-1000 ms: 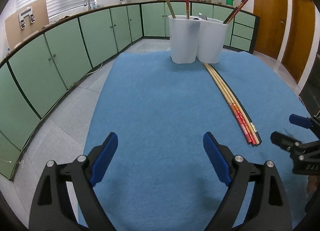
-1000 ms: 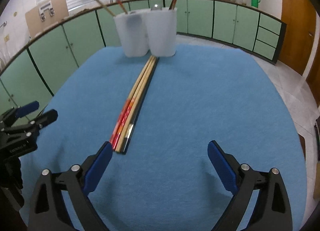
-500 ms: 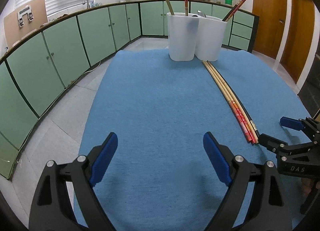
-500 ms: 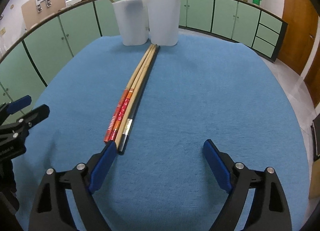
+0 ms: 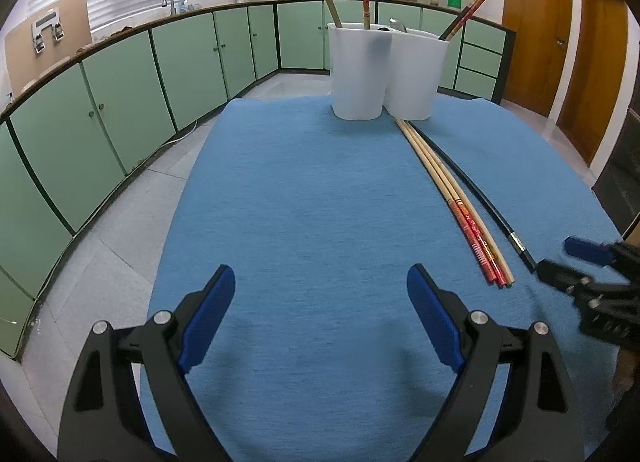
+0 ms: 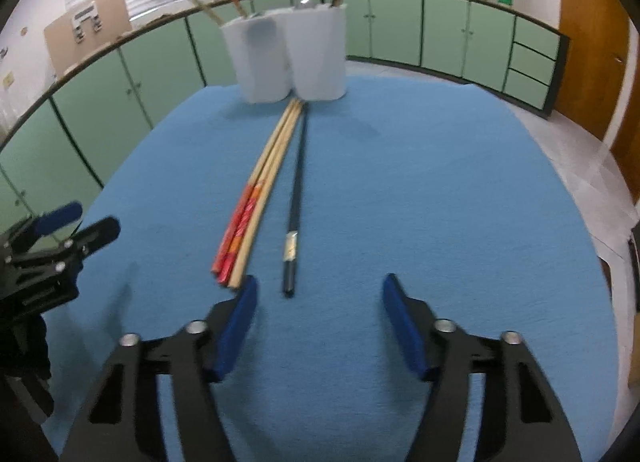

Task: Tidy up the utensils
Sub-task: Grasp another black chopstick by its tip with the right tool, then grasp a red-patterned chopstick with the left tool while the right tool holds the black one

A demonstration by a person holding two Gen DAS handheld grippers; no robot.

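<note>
Right hand-held gripper [image 6: 318, 296] closing (nothing gripped) near black chopstick [image 6: 294, 218].

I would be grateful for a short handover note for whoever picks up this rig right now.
Left tongs: open, holding nothing, over bare blue cloth.
Right tongs: open, jaws have just been closing; nothing between them, the near tip of the black chopstick lies just ahead.
On the cloth: the black chopstick, lying slightly apart from a bundle of red-ended and plain wooden chopsticks, all pointing at the two white holders.
Done: a few chopsticks and a spoon already stand in the holders.
Left: lift the chopsticks on the cloth into the holders, probably the black one first.
</note>
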